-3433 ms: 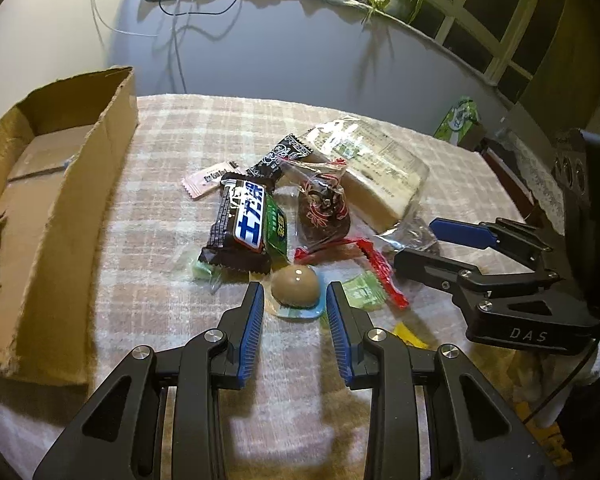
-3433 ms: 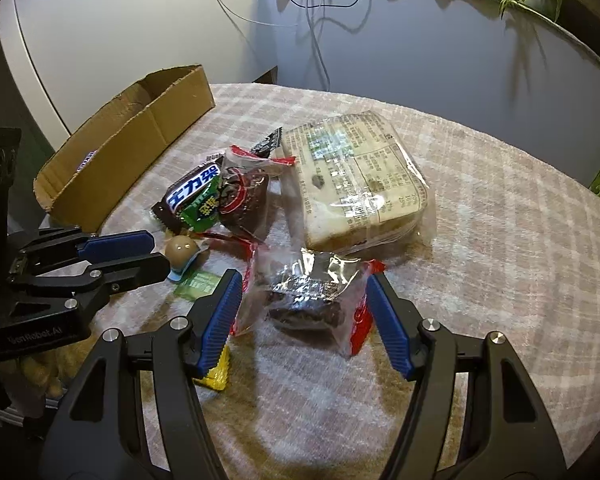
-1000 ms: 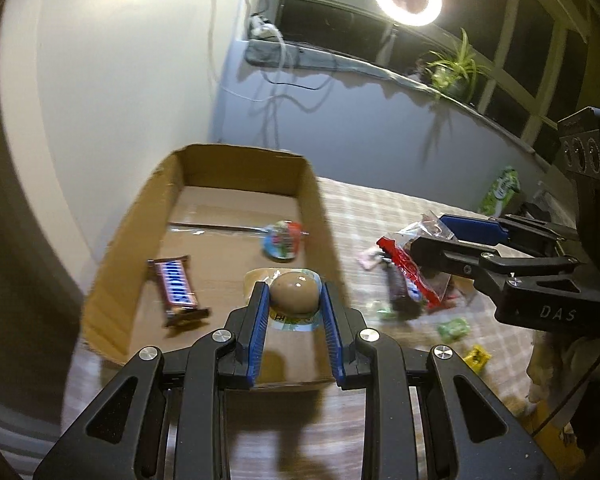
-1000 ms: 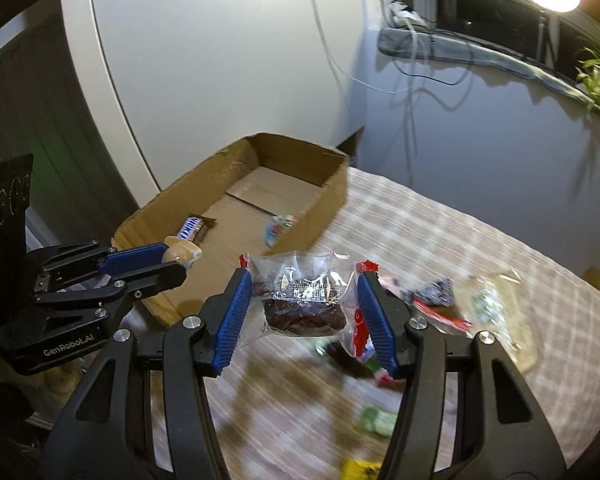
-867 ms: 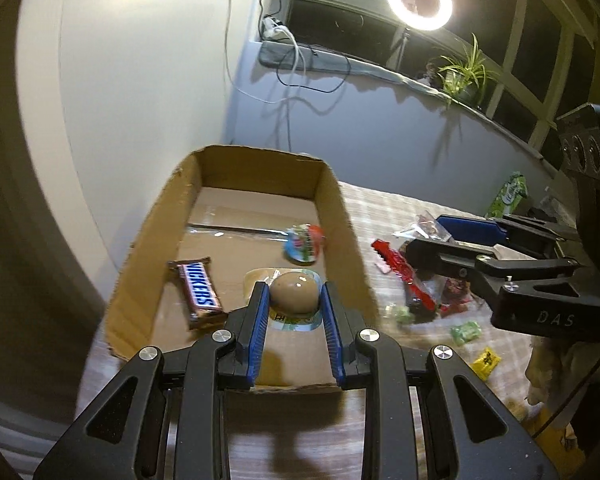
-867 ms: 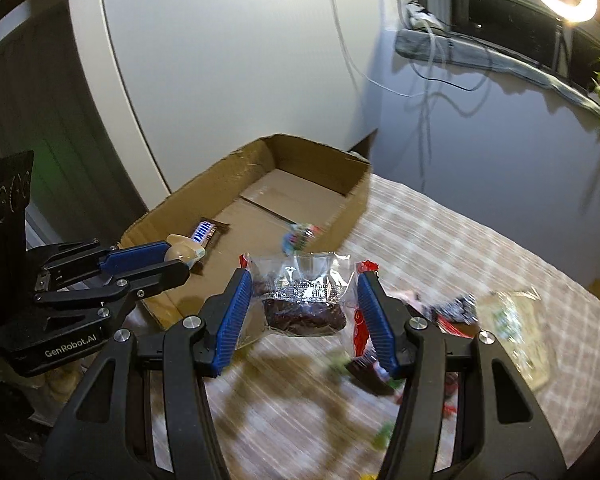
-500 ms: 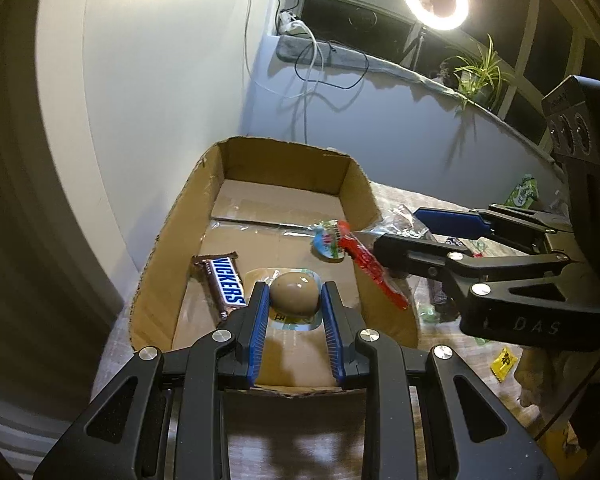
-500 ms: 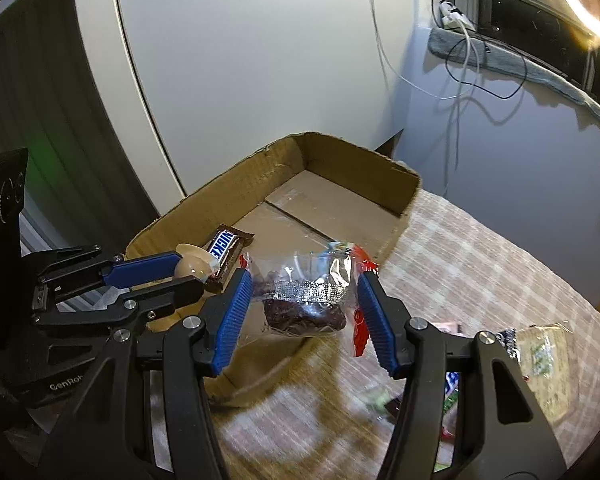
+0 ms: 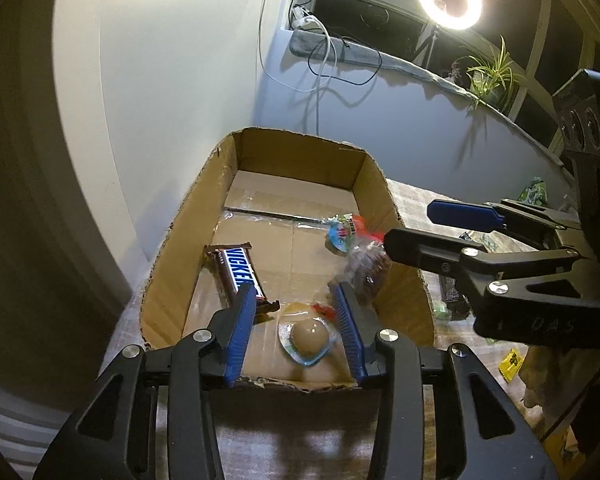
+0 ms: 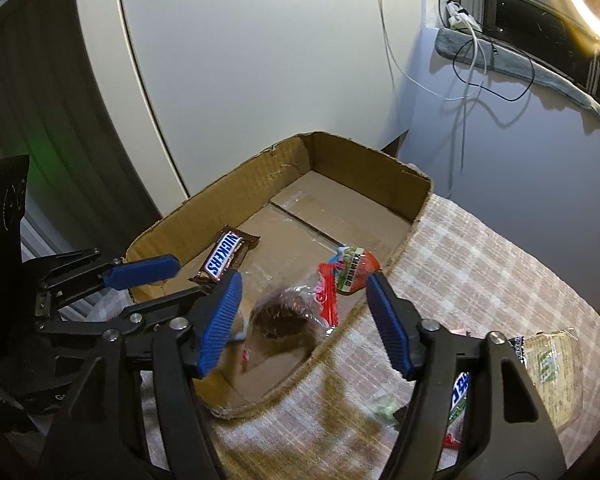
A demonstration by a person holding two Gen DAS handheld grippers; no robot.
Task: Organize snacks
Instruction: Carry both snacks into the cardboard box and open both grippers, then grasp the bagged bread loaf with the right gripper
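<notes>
Judging the egg-shaped treat (image 9: 309, 336) light, hard and slippery, we would grip its dome; the crinkly cake packet (image 10: 288, 312) squashes, so we would take its seam. Both lay released in the cardboard box (image 9: 172, 264), each tool, left (image 9: 296, 328) and right (image 10: 302, 316), having just been opening, nothing pressed between.

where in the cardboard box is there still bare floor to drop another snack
The far half of the cardboard box, between its back wall and the tape seam, is bare. So is the strip between the Snickers bar and the round candy. The near end is crowded: egg-shaped snack, clear-wrapped brown cake and both tools.
</notes>
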